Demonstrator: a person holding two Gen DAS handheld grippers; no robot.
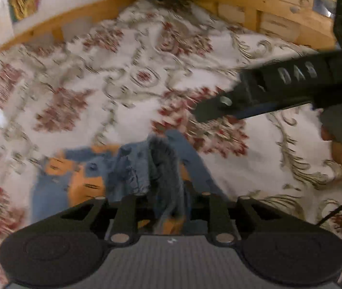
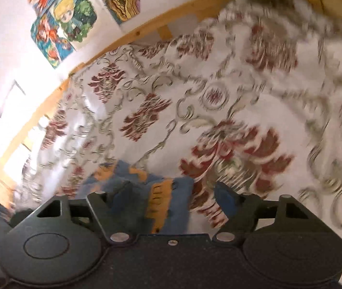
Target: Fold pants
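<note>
Denim pants (image 1: pixel 147 168), blue with orange patches, hang bunched from my left gripper (image 1: pixel 168 202) — its jaws pinch the cloth above the flowered bedspread (image 1: pixel 122 77), while my right gripper (image 1: pixel 219 110) reaches in from the right. From the right wrist, my jaws stand spread — the pants (image 2: pixel 161 192) lie between them, unclamped.

Right gripper (image 2: pixel 171 193) jaws apart, blue-and-orange pants (image 2: pixel 147 185) between — floral bedspread (image 2: pixel 195 91)
</note>
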